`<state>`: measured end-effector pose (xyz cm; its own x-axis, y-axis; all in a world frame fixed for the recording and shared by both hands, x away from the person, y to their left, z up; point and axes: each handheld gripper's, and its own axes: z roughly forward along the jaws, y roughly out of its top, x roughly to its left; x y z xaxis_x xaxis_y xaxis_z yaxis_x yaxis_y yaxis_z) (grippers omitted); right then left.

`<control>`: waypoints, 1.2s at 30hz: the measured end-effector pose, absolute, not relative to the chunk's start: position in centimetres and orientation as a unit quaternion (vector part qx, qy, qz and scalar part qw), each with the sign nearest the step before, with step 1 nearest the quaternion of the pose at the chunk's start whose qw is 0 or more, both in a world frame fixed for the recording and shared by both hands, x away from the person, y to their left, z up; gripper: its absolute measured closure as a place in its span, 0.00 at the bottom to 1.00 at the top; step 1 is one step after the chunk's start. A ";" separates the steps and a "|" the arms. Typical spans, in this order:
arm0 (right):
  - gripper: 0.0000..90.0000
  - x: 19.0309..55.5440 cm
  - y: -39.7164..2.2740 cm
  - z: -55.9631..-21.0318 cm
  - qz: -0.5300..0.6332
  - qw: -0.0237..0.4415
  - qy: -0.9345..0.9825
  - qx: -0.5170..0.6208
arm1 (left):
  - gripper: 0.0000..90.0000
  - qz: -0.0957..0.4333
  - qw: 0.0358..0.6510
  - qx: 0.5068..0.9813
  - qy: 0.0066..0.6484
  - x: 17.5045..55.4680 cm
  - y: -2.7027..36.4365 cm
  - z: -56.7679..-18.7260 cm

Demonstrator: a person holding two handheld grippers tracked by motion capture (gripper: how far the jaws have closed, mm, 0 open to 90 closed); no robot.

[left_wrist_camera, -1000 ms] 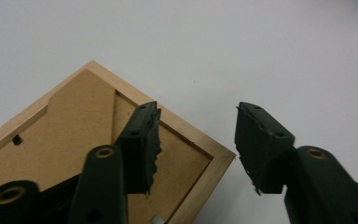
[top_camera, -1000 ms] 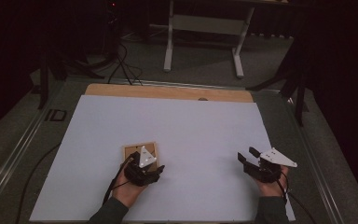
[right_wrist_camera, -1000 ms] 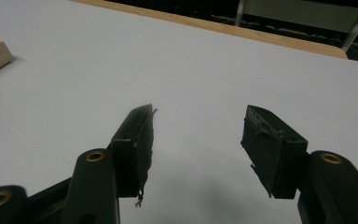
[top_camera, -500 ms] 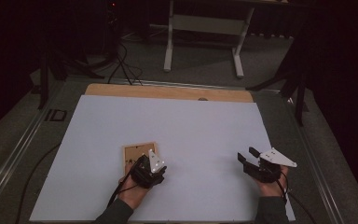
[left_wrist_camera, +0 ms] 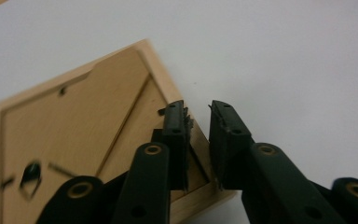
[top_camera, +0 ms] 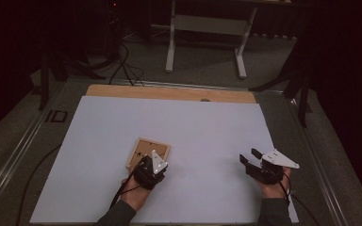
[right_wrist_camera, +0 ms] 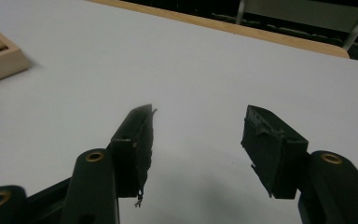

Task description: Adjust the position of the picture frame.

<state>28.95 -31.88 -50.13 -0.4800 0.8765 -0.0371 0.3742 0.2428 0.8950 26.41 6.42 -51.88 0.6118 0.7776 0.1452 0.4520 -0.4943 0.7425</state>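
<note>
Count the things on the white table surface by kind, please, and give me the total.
Wooden picture frame: 1
Hand-held tongs: 2, the left tongs with jaws astride the frame's rim, the right tongs open over the bare white table surface
Total: 3

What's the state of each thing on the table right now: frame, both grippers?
wooden picture frame: lies flat on the white table top, back side up, one edge rail between the left jaws.
left gripper: jaws have just been closing, now astride the frame's edge rail, pads at or close to the wood.
right gripper: open, nothing between the jaws, low over the bare table top, apart from the frame.
</note>
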 end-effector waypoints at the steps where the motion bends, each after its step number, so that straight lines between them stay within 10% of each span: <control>1: 0.47 29.0 -31.9 -50.1 0.445 0.282 0.736 0.425 | 0.87 0.236 0.341 0.833 0.366 26.4 6.4 -51.9; 36: 0.47 28.9 -32.1 -50.1 0.449 0.281 0.734 0.426 | 0.87 0.159 0.326 0.880 0.305 24.9 13.2 -50.7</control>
<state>28.86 -32.09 -50.09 -0.4798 0.8768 -0.0308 0.3726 0.2355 0.8976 24.90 13.16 -50.70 0.7636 0.6405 0.0818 0.4324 -0.6012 0.6720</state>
